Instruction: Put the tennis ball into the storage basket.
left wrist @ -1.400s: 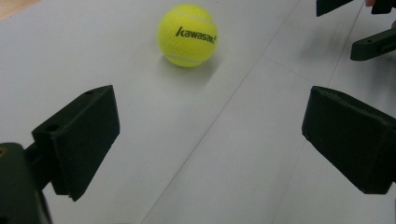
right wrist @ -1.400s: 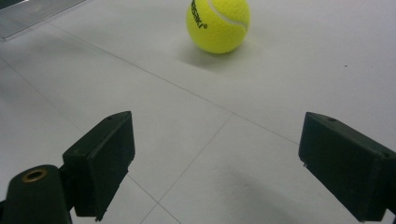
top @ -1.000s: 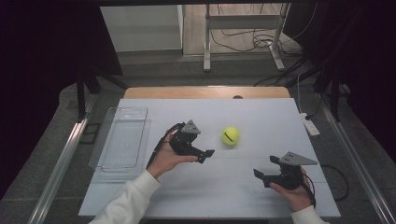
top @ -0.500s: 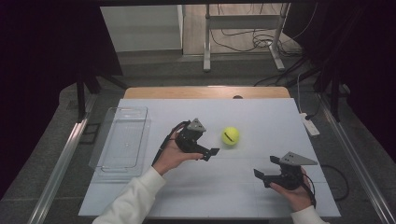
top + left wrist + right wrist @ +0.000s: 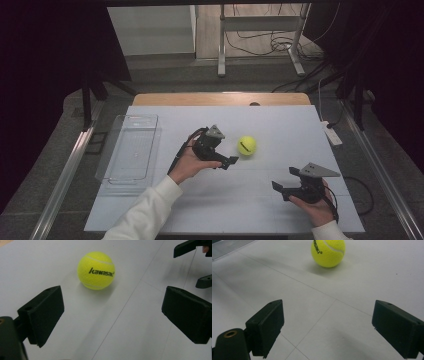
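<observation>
A yellow tennis ball [image 5: 246, 145] lies on the white table [image 5: 280, 120], a little right of centre. My left gripper [image 5: 227, 150] is just to its left, open, jaws pointing at the ball with a small gap between them and it. In the left gripper view the ball [image 5: 96, 270], printed "kawasaki", sits beyond the open left gripper [image 5: 112, 312], slightly left of the middle. My right gripper [image 5: 284, 181] rests low at the front right, open and empty. Its own view has the ball [image 5: 328, 252] far ahead of the wide-spread right gripper [image 5: 332, 327].
A clear plastic tray [image 5: 127, 148] stands at the table's left side; its corner appears as the tray [image 5: 227, 247] in the right gripper view. A white power strip [image 5: 331, 133] lies at the right edge. The right gripper's jaws [image 5: 195, 255] show at the left gripper view's top right.
My left gripper has moved right, closing on the tennis ball. The ball and the right gripper have stayed where they were.
</observation>
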`<state>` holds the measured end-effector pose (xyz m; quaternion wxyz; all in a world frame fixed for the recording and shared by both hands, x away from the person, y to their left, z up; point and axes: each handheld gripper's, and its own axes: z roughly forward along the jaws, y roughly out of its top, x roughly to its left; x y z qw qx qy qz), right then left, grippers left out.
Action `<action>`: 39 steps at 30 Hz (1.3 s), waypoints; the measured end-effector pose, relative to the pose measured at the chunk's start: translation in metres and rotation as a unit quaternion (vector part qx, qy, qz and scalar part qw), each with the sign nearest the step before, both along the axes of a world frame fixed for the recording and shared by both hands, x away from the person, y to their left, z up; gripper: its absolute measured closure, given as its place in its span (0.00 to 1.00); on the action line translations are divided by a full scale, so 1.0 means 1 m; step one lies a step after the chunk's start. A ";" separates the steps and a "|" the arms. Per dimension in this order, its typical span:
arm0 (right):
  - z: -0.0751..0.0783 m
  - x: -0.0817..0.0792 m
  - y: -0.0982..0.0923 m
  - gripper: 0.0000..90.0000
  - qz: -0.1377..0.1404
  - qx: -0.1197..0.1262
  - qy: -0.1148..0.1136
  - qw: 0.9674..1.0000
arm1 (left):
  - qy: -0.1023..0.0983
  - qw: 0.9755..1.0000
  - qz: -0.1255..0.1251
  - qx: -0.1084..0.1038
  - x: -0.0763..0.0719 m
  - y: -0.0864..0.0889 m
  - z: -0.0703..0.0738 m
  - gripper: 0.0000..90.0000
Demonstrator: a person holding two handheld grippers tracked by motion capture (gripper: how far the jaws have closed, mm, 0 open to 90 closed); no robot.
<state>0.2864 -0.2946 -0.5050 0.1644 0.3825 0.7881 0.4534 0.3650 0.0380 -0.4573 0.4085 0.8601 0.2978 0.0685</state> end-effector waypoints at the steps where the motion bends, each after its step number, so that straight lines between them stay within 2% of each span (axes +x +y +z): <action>1: 0.000 0.000 0.000 0.12 0.000 0.000 0.000 1.000 | 0.000 1.000 -0.001 0.000 0.001 0.000 0.000 0.05; 29: 0.000 -0.001 -0.001 0.12 -0.001 0.001 0.000 1.000 | 0.005 1.000 -0.003 0.004 0.015 -0.018 -0.002 0.05; 39: 0.000 -0.001 -0.001 0.12 -0.001 -0.001 -0.001 1.000 | 0.006 1.000 -0.007 0.014 0.024 -0.027 -0.002 0.05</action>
